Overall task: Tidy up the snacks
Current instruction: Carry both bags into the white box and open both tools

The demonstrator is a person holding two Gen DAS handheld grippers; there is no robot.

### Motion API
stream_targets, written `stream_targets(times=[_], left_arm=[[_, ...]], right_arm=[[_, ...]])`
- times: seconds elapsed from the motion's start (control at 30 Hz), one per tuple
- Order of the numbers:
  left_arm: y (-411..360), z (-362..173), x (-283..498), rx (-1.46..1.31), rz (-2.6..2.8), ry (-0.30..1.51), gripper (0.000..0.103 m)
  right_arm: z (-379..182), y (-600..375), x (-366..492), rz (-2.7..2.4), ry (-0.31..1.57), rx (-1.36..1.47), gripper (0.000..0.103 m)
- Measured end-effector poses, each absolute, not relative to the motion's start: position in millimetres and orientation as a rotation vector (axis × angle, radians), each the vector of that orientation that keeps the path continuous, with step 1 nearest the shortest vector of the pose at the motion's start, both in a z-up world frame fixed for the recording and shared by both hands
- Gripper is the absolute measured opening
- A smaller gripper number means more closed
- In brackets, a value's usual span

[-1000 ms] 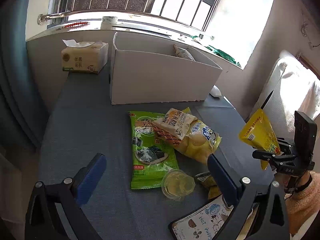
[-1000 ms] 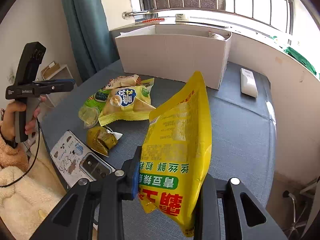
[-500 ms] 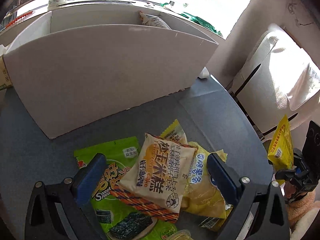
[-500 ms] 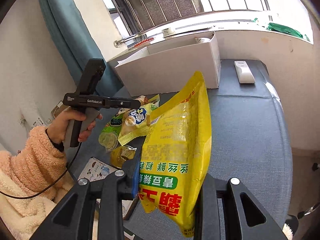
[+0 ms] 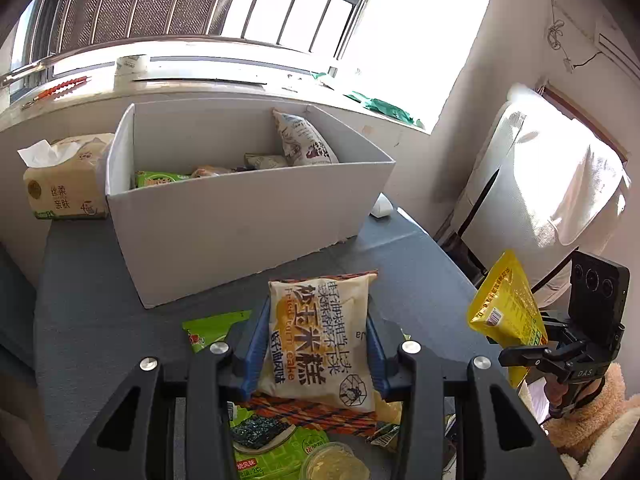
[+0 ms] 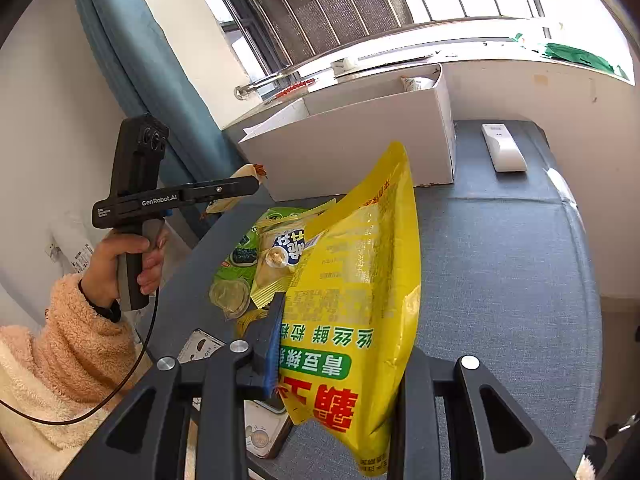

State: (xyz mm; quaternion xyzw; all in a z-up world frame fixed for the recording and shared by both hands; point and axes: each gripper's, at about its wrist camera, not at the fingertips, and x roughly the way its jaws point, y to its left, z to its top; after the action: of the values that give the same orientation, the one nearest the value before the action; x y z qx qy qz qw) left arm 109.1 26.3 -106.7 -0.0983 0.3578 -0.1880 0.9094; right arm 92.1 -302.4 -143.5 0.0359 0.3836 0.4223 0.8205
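Observation:
A cream fried rice cake packet [image 5: 320, 320] is lifted off the snack pile. My left gripper [image 5: 316, 344] is closing on it, and its blue pads press the packet's two sides. The left gripper [image 6: 240, 186] also shows from the side in the right wrist view, in front of the white cardboard box [image 5: 240, 220]. That box holds several snacks. My right gripper [image 6: 340, 344] is shut on a big yellow snack bag [image 6: 360, 260], which hangs over the table on the right. The right finger is hidden behind the bag.
On the grey table lie a green seaweed pack [image 5: 272, 444], a jelly cup [image 5: 336, 466] and a yellow chips bag [image 6: 280, 256]. A tissue pack [image 5: 64, 188] stands left of the box, a white remote [image 6: 502, 148] to its right. A phone [image 6: 200, 350] lies at the near edge.
My left gripper came down over the pile, closed on the rice cake packet and raised it toward the box. The right gripper kept hold of the yellow bag and rolled slightly.

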Motion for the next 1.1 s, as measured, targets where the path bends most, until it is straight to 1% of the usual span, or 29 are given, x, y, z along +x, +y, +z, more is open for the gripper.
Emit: stream_targets(times=[0.1, 0.23, 0.37, 0.43, 0.5, 0.63, 0.77, 0.8, 0.83, 0.87, 0.9, 0.93, 0.97, 1.1], left_arm=[[36.5, -81.5, 101.4, -0.226, -0.351, 0.653, 0.047], [51.9, -50.7, 111.9, -0.268, -0.316, 0.583, 0.047], [63.1, -24.1, 143.2, -0.304, -0.289, 0.527, 0.047], [67.2, -13.2, 165.8, -0.319, -0.274, 0.524, 0.047], [68.7, -6.4, 190.6, -0.317, -0.261, 0.534, 0.047], [76.0, -6.1, 231.6, -0.335, -0.239, 0.578, 0.047], [80.7, -13.9, 255.4, -0.309, -0.200, 0.605, 0.047], [82.4, -16.4, 259.4, -0.308, -0.193, 0.618, 0.049], [84.4, -18.6, 260.7, -0.307, -0.169, 0.628, 0.054], [85.8, -20.2, 262.3, -0.299, -0.142, 0.641, 0.076], [86.6, -22.2, 262.2, -0.291, -0.124, 0.658, 0.093], [88.5, -24.4, 260.2, -0.290, -0.111, 0.657, 0.103], [90.5, -25.6, 258.0, -0.289, -0.104, 0.653, 0.103], [94.5, -26.1, 245.6, -0.291, -0.100, 0.647, 0.103]], right_arm=[[-133.6, -295.9, 102.1, 0.900, 0.802, 0.109, 0.033], [-101.9, -278.0, 125.8, 0.902, 0.746, 0.095, 0.033], [-59.3, -249.2, 167.2, 0.927, 0.696, 0.111, 0.033], [-40.9, -228.7, 191.0, 0.901, 0.672, 0.077, 0.033], [-28.9, -205.3, 221.3, 0.883, 0.687, 0.058, 0.033], [-29.1, -173.4, 285.5, 0.849, 0.791, 0.113, 0.033], [-36.4, -151.5, 319.7, 0.787, 0.828, 0.079, 0.033], [-38.6, -148.2, 325.2, 0.784, 0.841, 0.083, 0.034], [-40.3, -146.2, 329.1, 0.773, 0.851, 0.097, 0.034], [-42.7, -144.8, 334.4, 0.765, 0.860, 0.106, 0.050], [-43.2, -144.1, 336.9, 0.757, 0.867, 0.108, 0.085], [-42.6, -146.5, 337.5, 0.728, 0.857, 0.113, 0.100], [-39.3, -151.2, 334.1, 0.698, 0.818, 0.125, 0.103], [-30.6, -161.4, 321.9, 0.663, 0.742, 0.090, 0.103]])
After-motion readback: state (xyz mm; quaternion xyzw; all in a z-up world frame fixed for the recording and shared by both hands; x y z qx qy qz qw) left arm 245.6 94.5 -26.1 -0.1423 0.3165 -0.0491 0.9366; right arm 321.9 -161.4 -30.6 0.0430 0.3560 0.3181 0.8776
